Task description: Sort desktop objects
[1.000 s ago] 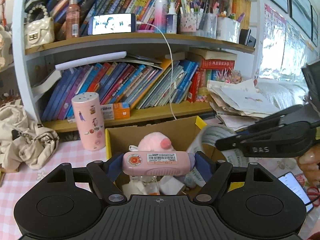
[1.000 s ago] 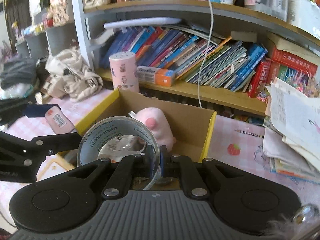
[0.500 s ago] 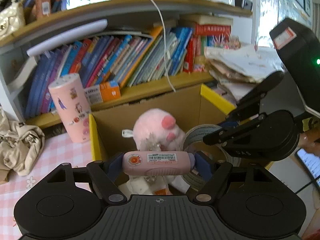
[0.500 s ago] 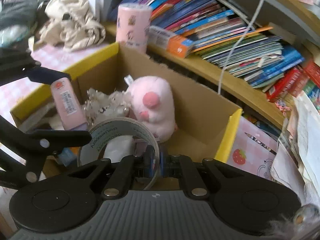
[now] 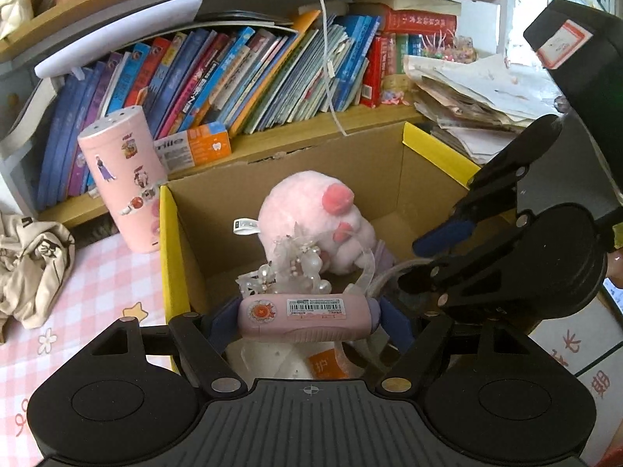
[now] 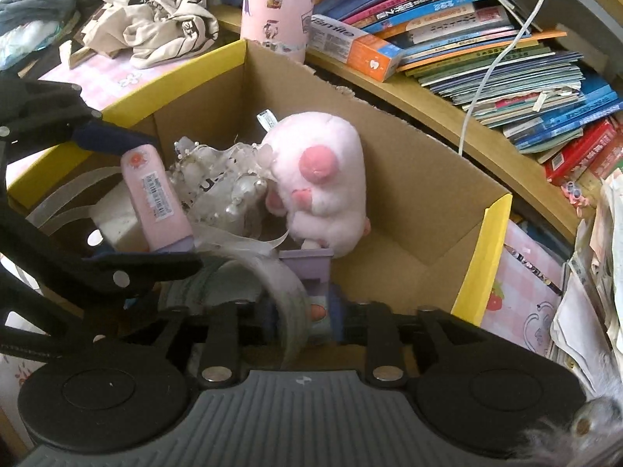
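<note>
A cardboard box (image 5: 167, 253) with yellow flaps (image 6: 479, 257) holds a pink plush toy (image 5: 311, 214) (image 6: 323, 186) and a beaded lace ornament (image 5: 288, 268) (image 6: 222, 183). My left gripper (image 5: 307, 319) (image 6: 144, 198) hangs low over the box's near side. A pink barcoded case (image 5: 307, 313) (image 6: 155, 194) lies crosswise between its pads; the jaws are opening and the pads still touch its ends. My right gripper (image 6: 301, 315) (image 5: 426, 258) is down in the box. Its jaws are opening, with a clear gap on either side of the tape roll's (image 6: 280, 276) wall.
A pink sticker-covered tin (image 5: 120, 179) (image 6: 276, 4) stands by the box's far left corner. Behind the box runs a shelf of books (image 5: 233, 78) with a toothpaste carton (image 5: 190, 148). Loose papers (image 5: 467, 93) pile up on the right. A beige cloth (image 5: 31, 264) lies on the pink check tablecloth.
Both grippers have come down into the box. The right jaws, shut on the tape roll before, have parted from it. The left still has the pink case between its pads.
</note>
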`<action>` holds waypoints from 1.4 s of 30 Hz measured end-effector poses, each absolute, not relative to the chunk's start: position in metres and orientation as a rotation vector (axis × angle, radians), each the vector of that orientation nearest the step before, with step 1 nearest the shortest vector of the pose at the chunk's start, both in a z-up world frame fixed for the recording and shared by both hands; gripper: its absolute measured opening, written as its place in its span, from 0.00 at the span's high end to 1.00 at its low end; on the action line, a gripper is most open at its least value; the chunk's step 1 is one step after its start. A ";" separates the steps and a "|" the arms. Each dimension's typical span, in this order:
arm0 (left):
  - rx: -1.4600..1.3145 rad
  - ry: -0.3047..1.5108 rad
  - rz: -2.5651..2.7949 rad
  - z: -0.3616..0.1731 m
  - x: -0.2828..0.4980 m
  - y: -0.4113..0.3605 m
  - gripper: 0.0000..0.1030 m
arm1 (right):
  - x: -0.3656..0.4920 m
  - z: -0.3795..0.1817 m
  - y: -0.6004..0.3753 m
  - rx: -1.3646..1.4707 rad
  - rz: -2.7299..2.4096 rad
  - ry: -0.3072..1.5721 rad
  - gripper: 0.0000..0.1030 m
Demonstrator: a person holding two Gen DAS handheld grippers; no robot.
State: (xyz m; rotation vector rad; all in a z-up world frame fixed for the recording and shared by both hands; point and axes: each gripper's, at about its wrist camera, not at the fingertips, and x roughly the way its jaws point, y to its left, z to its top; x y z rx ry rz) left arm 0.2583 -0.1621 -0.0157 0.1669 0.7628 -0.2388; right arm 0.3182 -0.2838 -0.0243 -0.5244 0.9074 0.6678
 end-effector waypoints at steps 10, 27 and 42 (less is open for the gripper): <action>0.185 0.696 -0.221 0.005 0.236 -0.162 0.11 | 0.303 0.000 -0.296 -0.463 0.652 0.854 0.45; 0.053 0.588 -0.084 0.039 0.171 -0.147 0.06 | 0.246 0.036 -0.337 -0.209 0.545 0.707 0.18; 0.017 0.568 0.042 0.033 0.122 -0.126 0.06 | 0.183 0.014 -0.335 -0.082 0.420 0.661 0.10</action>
